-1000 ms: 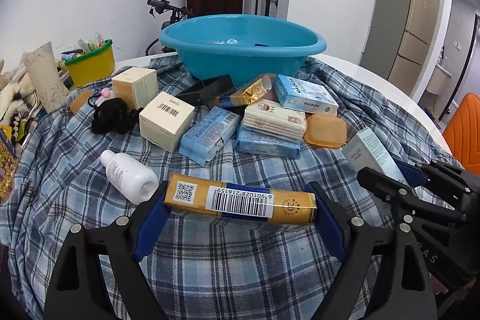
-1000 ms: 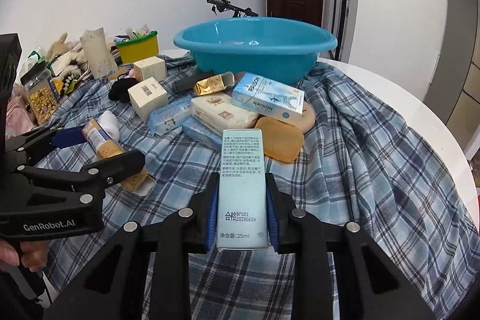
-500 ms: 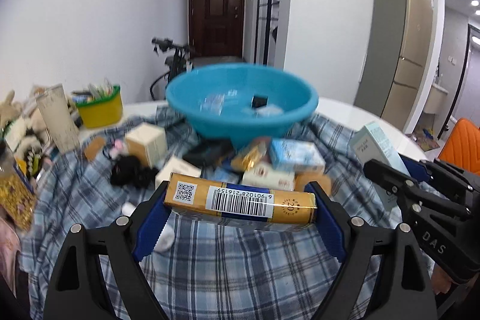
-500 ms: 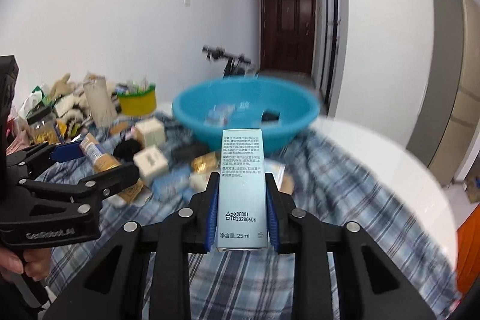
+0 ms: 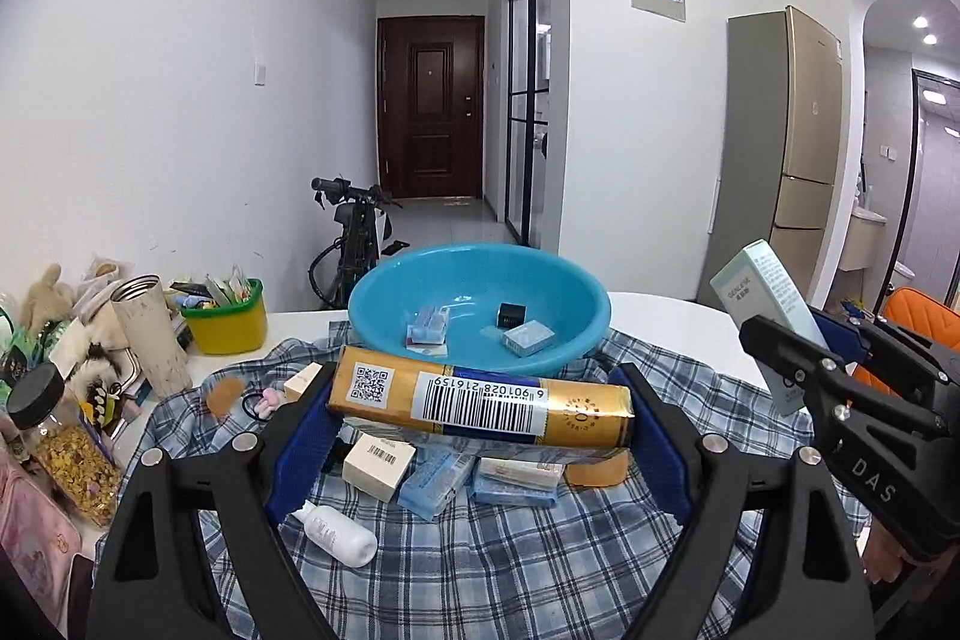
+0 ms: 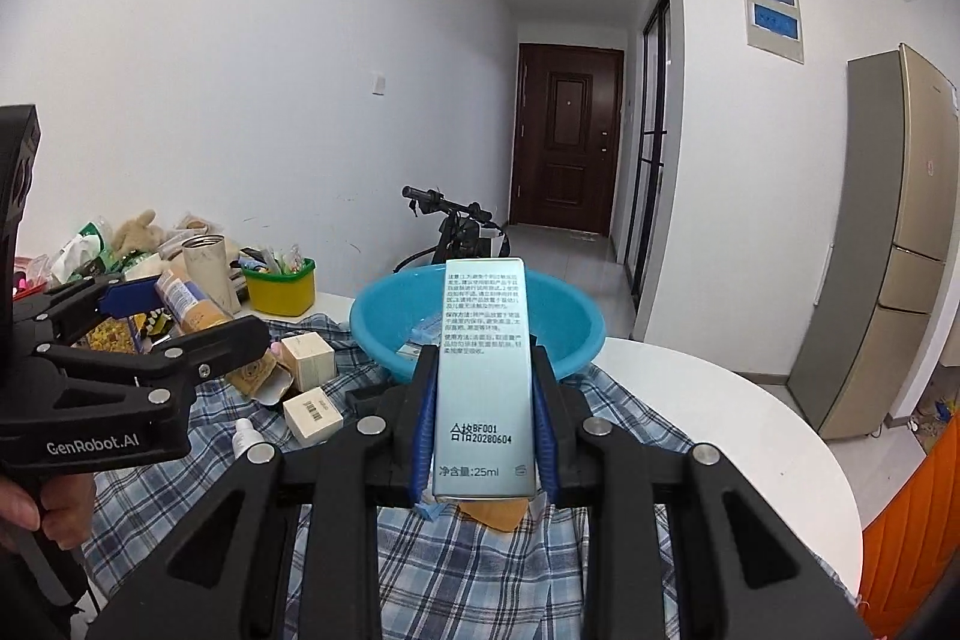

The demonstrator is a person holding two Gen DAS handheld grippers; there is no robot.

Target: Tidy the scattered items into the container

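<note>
1. Left wrist view, surroundings: a blue basin (image 5: 480,304) stands at the far end of a checked cloth (image 5: 510,568) on a white table (image 5: 660,307). Three small items lie inside the basin. Boxes and packets (image 5: 456,472) are heaped on the cloth below the held item; a white bottle (image 5: 336,532) lies on its side nearer the camera. A yellow tub (image 5: 231,322), a cup (image 5: 150,328) and a jar (image 5: 66,442) stand at the left.
2. Left wrist view, pose: the left gripper (image 5: 480,412) is raised above the cloth and angled slightly down towards the basin.
3. Left wrist view, grip: its jaws stand wide, clamped on the ends of a gold packet (image 5: 480,403) held crosswise, barcode up, short of the basin.
4. Right wrist view, surroundings: the basin (image 6: 564,334) lies ahead, partly hidden by the held item. The left gripper (image 6: 180,322) enters from the left, a hand (image 6: 36,508) on its handle.
5. Right wrist view, grip: the right gripper (image 6: 483,436) is closed narrowly on a pale box (image 6: 485,376), held lengthwise, above the cloth and short of the basin.
</note>
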